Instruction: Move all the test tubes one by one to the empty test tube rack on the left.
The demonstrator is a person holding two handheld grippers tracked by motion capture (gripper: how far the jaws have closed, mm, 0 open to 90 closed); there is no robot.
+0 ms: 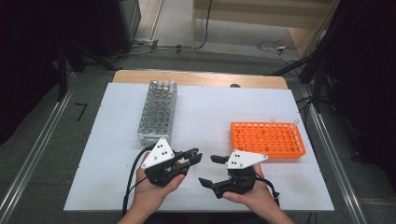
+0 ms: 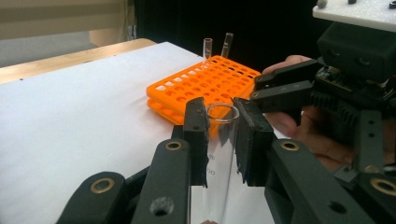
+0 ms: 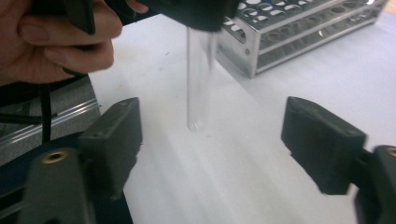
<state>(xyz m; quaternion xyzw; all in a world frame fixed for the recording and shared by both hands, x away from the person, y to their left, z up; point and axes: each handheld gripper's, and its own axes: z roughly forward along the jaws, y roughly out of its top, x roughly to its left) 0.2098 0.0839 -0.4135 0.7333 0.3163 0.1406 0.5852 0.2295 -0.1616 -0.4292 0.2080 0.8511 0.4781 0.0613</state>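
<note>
My left gripper (image 2: 219,109) is shut on a clear glass test tube (image 2: 218,154), gripped just under its rim and standing upright between the pads. In the high view the left gripper (image 1: 192,156) sits near the front of the white board, pointing right. My right gripper (image 1: 211,170) faces it with its jaws wide apart. In the right gripper view the test tube (image 3: 198,79) hangs down from the left gripper, in the gap of the right gripper (image 3: 210,130), touching neither pad. Its rounded bottom is just above the board.
An orange tube rack (image 1: 266,138) lies at the right with two tubes (image 2: 207,47) at its far edge. A metal rack (image 1: 158,112) stands at the left centre with tubes at its far end. The white board (image 1: 116,140) covers the table.
</note>
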